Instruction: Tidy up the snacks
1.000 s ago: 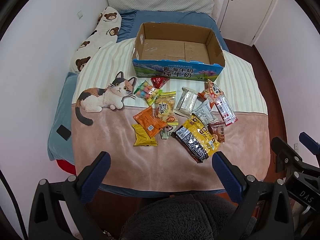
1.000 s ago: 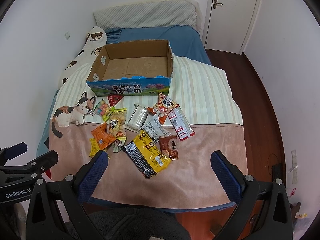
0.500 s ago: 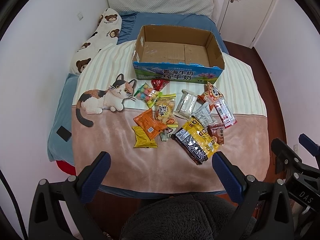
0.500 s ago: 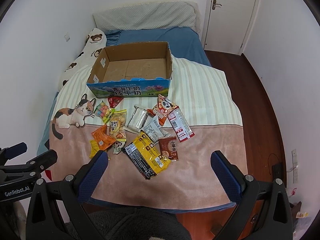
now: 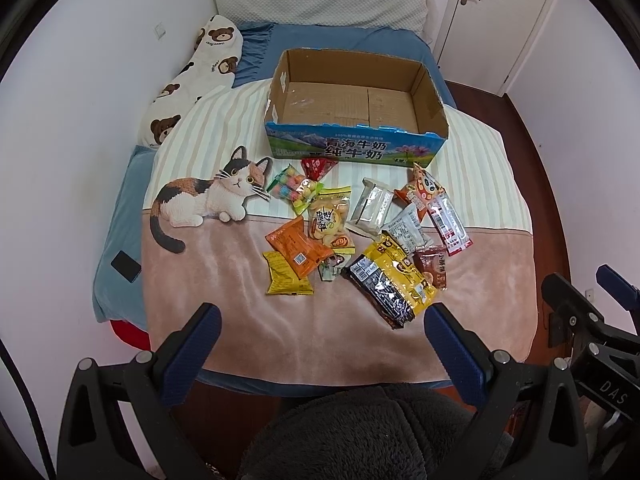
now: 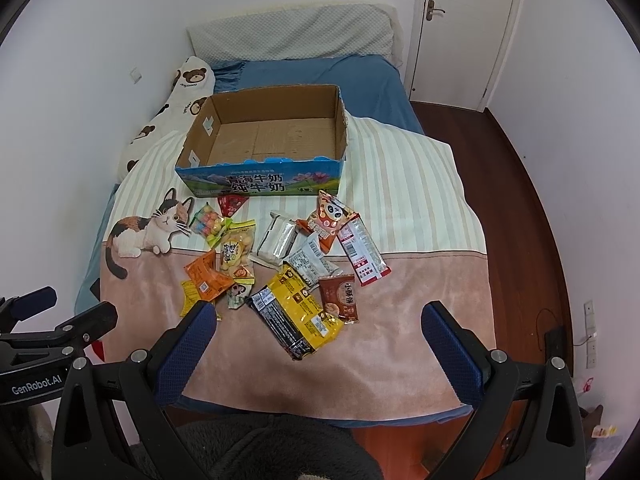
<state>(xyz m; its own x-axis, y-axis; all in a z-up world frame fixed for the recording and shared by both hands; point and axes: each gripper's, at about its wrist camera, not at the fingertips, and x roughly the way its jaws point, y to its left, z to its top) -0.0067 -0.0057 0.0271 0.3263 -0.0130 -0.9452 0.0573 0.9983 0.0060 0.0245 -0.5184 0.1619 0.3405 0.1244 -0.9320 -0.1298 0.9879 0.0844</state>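
Claws: left (image 5: 320, 342) and right (image 6: 318, 340) both spread, empty, edged slightly toward the bed (image 5: 320, 332) since a second ago. Snacks (image 5: 360, 236) lie untouched before the apparently empty box (image 5: 352, 148); sorting not started.

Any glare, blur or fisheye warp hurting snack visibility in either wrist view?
Left wrist view: sharp, evenly lit; mild glare on the silver packet; strong barrel warp bends the door and walls; black vignette at the corners. Right wrist view: same warp and vignette; silver packet glints; box print stays legible.
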